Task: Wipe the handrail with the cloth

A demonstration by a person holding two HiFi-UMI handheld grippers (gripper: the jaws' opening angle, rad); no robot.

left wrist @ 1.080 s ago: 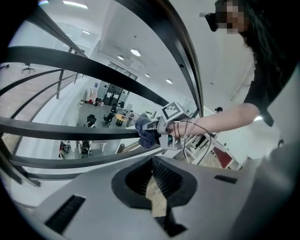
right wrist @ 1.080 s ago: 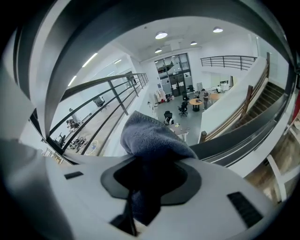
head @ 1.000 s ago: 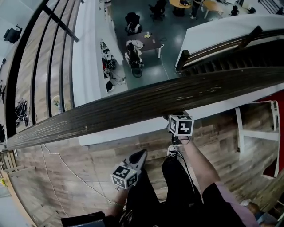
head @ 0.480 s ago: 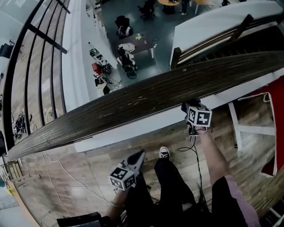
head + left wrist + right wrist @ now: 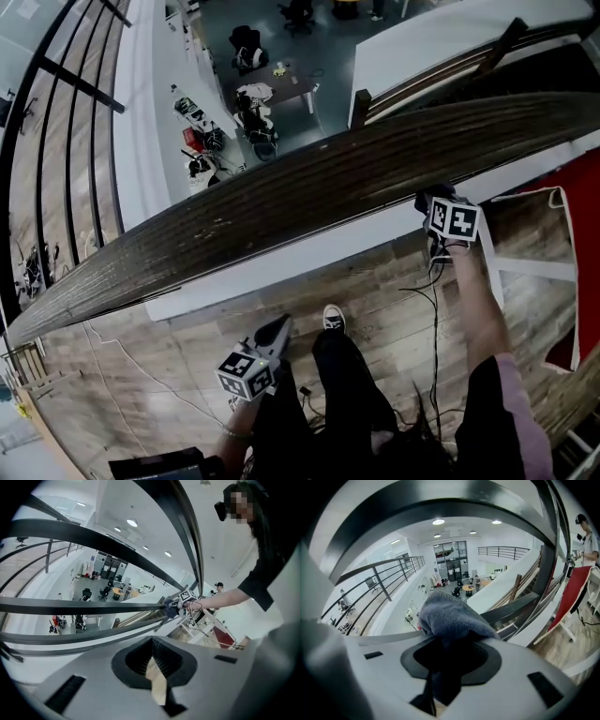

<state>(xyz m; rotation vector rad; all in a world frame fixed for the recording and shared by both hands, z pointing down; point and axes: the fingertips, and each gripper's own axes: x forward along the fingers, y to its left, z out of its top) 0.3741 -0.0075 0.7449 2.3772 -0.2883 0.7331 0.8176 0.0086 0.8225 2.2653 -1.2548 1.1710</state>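
The dark wooden handrail (image 5: 309, 202) runs on a slant from lower left to upper right in the head view. My right gripper (image 5: 437, 201) sits at its near edge toward the right end, shut on a grey-blue cloth (image 5: 449, 616) that bulges out of the jaws against the rail. The cloth (image 5: 431, 197) shows as a dark lump ahead of the marker cube. In the left gripper view, the right gripper (image 5: 180, 605) and cloth (image 5: 169, 609) sit on the rail (image 5: 84, 605). My left gripper (image 5: 277, 328) hangs low beside the person's leg, away from the rail, shut on nothing.
Beyond the rail is a drop to a lower floor with desks and chairs (image 5: 267, 94). Black balustrade bars (image 5: 56, 80) cross the upper left. A red panel (image 5: 581, 272) and white frame (image 5: 525, 268) stand at right. A cable (image 5: 433, 309) trails over the wooden floor by the person's shoe (image 5: 332, 319).
My right gripper has slid the cloth rightward along the handrail's near edge. The left gripper has stayed low by the leg.
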